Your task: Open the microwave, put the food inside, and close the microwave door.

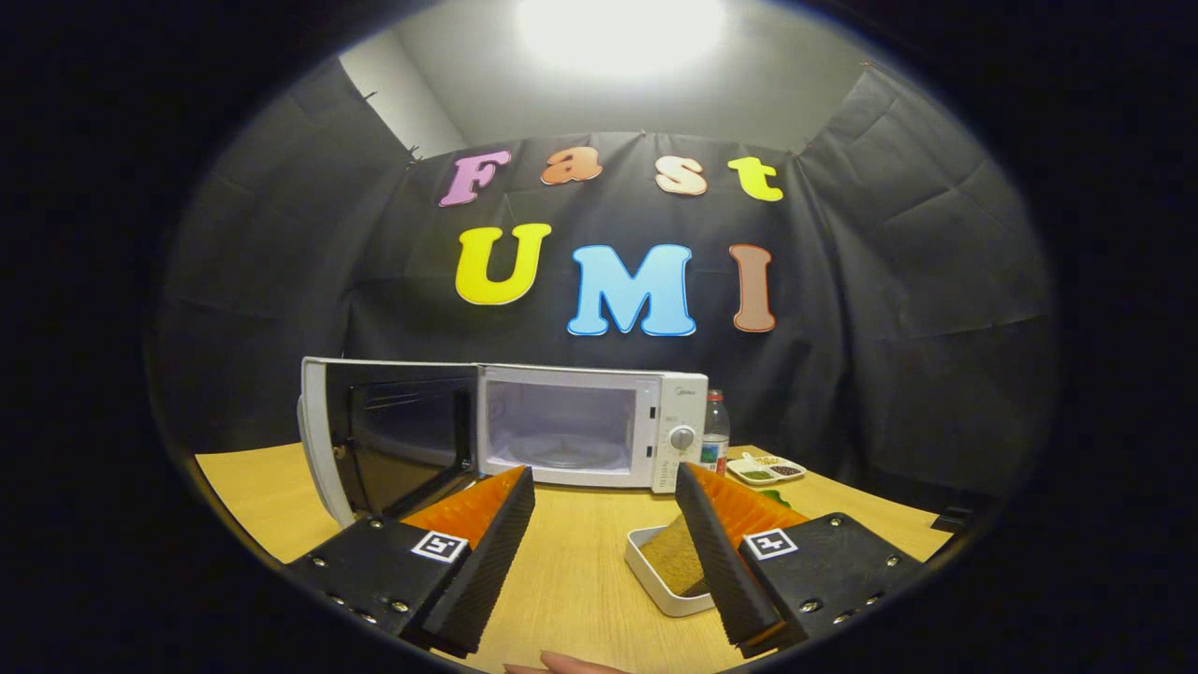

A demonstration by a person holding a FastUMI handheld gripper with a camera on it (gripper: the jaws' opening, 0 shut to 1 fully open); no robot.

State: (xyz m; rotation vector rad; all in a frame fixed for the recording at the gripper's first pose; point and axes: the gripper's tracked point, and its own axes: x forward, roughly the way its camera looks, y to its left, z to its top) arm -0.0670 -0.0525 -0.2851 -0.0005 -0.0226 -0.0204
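Tongs (604, 562) hang spread wide, empty, over the counter (571, 571); the food tray (666, 571) sits near, touching the right finger. Microwave (590, 426) stands open beyond. I'd pinch its stiff, light rim.

Camera rides above the tool (604, 552), low over the table (571, 571), facing the nearby microwave (590, 426).

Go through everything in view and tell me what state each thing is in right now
Microwave: empty, turntable bare.
Microwave door: swung wide open.
White dish of food: on the table, by one finger, not gripped.
Gripper: open, holding nothing.
Bottle: upright beside the microwave.
Small tray: flat on the table.
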